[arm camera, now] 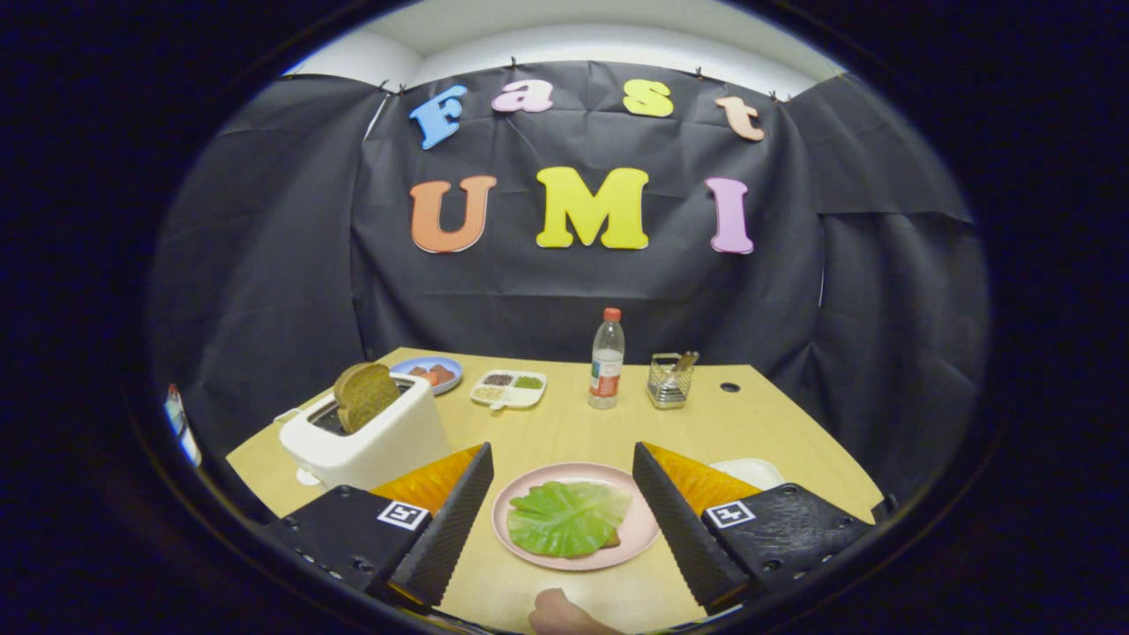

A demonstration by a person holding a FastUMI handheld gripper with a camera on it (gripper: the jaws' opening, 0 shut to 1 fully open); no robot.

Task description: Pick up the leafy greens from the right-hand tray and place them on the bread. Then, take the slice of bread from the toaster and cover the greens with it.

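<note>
Bread slice [365, 395] upright in toaster [366, 438] near bench [573, 423] left edge, greens [567, 517] on pink plate [639, 529] between spread, empty tongs [564, 503], white tray [750, 472] behind right finger, open bench beyond.

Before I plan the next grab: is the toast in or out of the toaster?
In: the toast stands in the toaster slot; open gripper holds nothing.

Green leaf [567, 518], pink plate [644, 531], white toaster [375, 445].
</note>
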